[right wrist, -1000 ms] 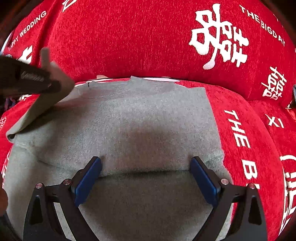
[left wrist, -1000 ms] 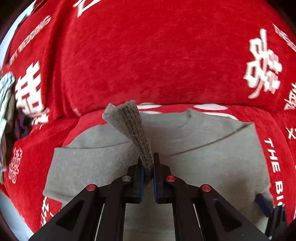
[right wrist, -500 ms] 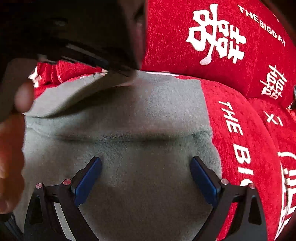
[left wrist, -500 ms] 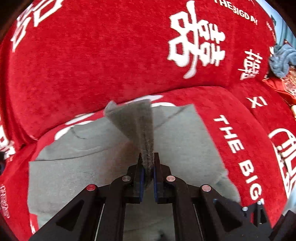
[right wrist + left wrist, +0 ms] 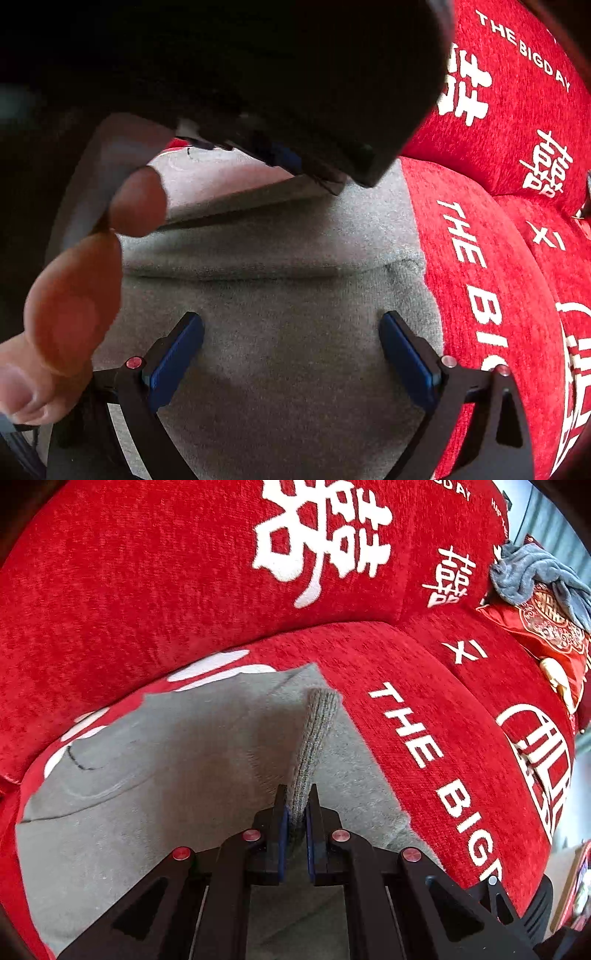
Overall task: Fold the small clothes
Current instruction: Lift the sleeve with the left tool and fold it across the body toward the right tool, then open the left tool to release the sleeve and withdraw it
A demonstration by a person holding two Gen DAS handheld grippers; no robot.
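Red sofa upholstery (image 5: 147, 590) with white lettering and wedding characters fills my left wrist view, seat cushion below and backrest above. On the seat lies the grey sweater (image 5: 166, 757), spread flat, its neckline toward the backrest. My left gripper (image 5: 295, 814) is clenched on the sweater's ribbed cuff (image 5: 314, 738); the sleeve end stands up from between the pads as a narrow strip and leans over the garment's right side, near where grey meets red. Far off at the upper right I see a crumpled grey-blue cloth (image 5: 535, 576) draped on a red patterned cushion (image 5: 546, 635).

Turning to the right wrist view, the same red sofa (image 5: 498, 184) runs down the right side, and the grey sweater (image 5: 288, 350) covers the seat under the camera. My right gripper (image 5: 291, 354) is released, its blue pads set wide apart above the fabric with nothing pinched between them; whether the tips touch the knit I cannot tell. A fold line crosses the sweater just beyond the pads. The dark body of the left gripper (image 5: 258, 74) blocks the upper part of this view, and the fingers of my left hand (image 5: 74, 295) loom blurred at the left edge.
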